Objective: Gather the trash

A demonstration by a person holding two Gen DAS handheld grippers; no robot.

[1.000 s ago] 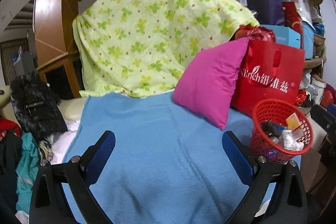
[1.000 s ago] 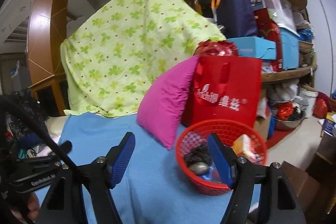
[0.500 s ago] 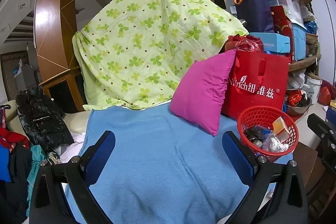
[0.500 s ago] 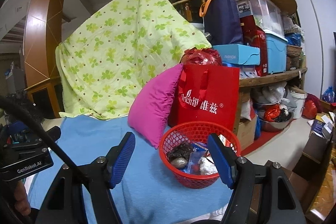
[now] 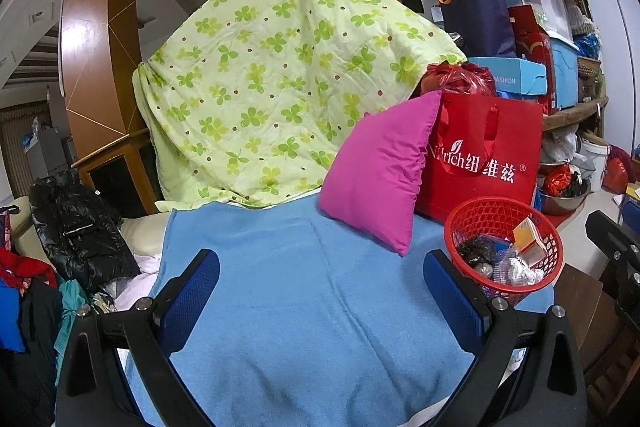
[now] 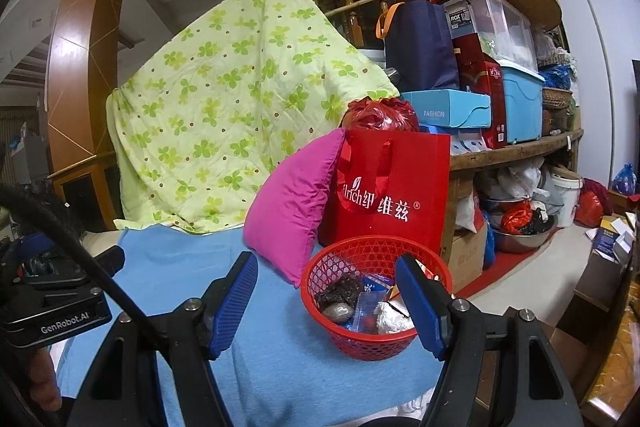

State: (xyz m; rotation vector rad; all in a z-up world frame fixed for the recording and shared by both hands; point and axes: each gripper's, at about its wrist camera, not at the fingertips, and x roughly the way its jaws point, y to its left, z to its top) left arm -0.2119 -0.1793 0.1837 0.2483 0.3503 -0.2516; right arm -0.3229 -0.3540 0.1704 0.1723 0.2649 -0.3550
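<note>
Fingers: both pairs spread, nothing held, left gripper (image 5: 320,301), right gripper (image 6: 326,301) | trash: piled in red basket (image 6: 340,341) on blue blanket (image 5: 280,287), near pink pillow (image 6: 294,211) | progress: looks nearly done, no loose litter visible.

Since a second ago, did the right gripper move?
Yes. The right gripper backed away from the red basket, which now sits smaller and farther off in its view.

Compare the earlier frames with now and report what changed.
Both views have drawn back and up: the red basket of trash looks smaller and farther, and more room shows. Nothing was grasped or released. The left hand-held gripper and right hand-held gripper stay open and empty; basket, pink pillow and blue blanket lie unchanged.
</note>
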